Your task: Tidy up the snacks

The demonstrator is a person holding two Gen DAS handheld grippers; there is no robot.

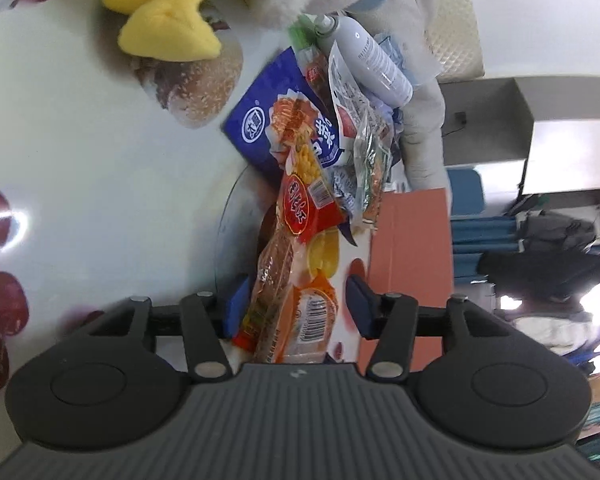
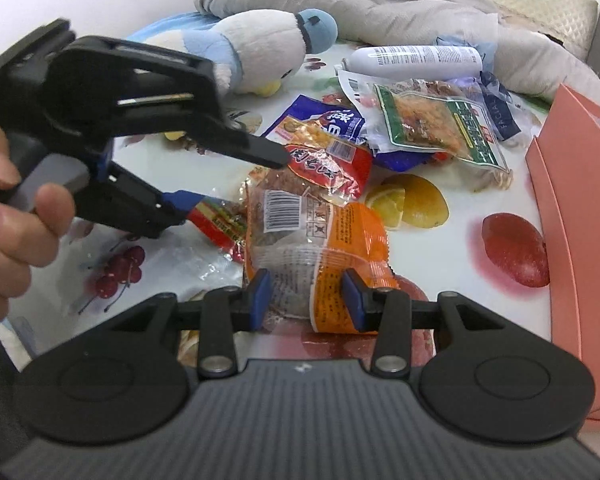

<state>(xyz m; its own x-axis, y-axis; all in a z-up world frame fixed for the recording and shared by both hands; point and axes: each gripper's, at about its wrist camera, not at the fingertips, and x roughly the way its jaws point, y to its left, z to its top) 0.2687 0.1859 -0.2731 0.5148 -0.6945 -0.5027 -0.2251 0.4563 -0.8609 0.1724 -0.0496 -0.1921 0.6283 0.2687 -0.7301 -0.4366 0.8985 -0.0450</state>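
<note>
An orange and clear snack packet (image 2: 300, 236) with a barcode lies at the near end of a snack pile. My right gripper (image 2: 307, 300) is shut on its near end, one blue pad on each side. My left gripper (image 2: 236, 180), held by a hand (image 2: 12, 208), reaches in from the left. In its own view the left gripper (image 1: 298, 306) stands open around the same orange packet (image 1: 312, 316) and a red-edged packet (image 1: 248, 320). Its left pad touches the red edge and its right pad stands clear. A red packet (image 2: 328, 168) overlaps the orange one.
Behind lie a blue packet (image 2: 320, 120), a green-labelled clear packet (image 2: 440, 124) and a white spray bottle (image 2: 416, 62). A plush bird (image 2: 260, 52) and a grey cloth (image 2: 380, 0) sit at the back. A pink box (image 2: 580, 240) stands at the right on the fruit-print tablecloth (image 2: 500, 184).
</note>
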